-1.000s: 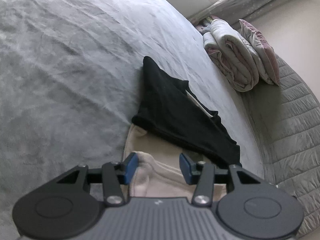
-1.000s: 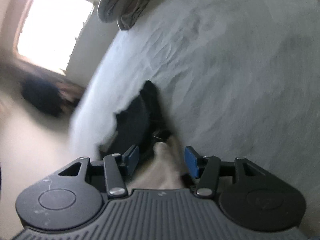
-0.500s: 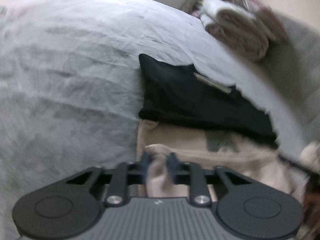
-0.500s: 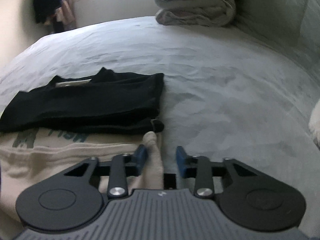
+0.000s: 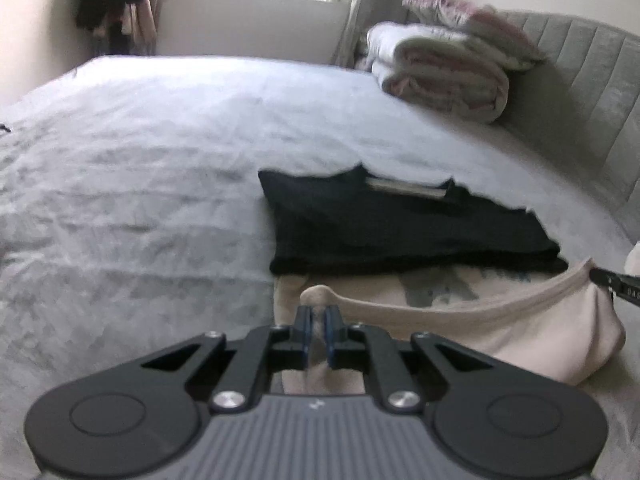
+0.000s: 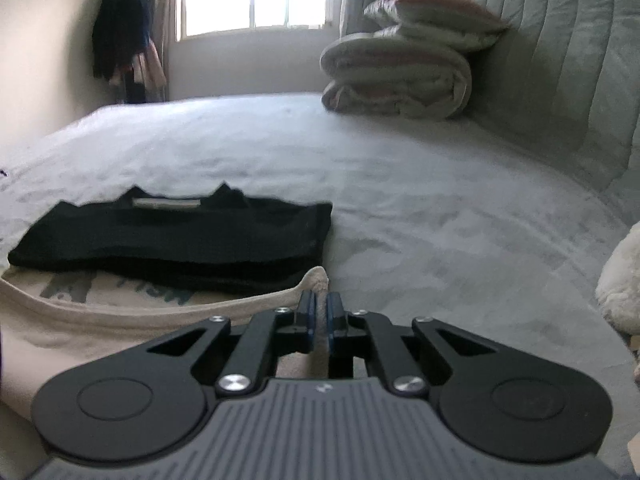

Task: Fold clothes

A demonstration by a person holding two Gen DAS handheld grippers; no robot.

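Observation:
A cream garment (image 5: 472,332) with a grey-blue print lies on the grey bed, its near edge lifted and stretched between both grippers. My left gripper (image 5: 318,320) is shut on its left corner. My right gripper (image 6: 319,312) is shut on its right corner, and the cream garment (image 6: 120,312) sags to the left of it. The tip of the right gripper (image 5: 616,284) shows at the right edge of the left wrist view. Behind the cream piece lies a folded black garment (image 5: 400,228), flat on the bed, also seen as the black garment (image 6: 176,236) in the right wrist view.
A grey bedspread (image 5: 140,184) stretches left and far. Rolled bedding and a pillow (image 5: 444,72) are stacked against the padded headboard (image 6: 560,72). Dark clothes (image 6: 120,28) hang by the window. Something white and fluffy (image 6: 620,280) sits at the right edge.
Both grippers went from open to shut on the cream garment's corners. The views swung level toward the window, and the garment's edge now hangs stretched between them.

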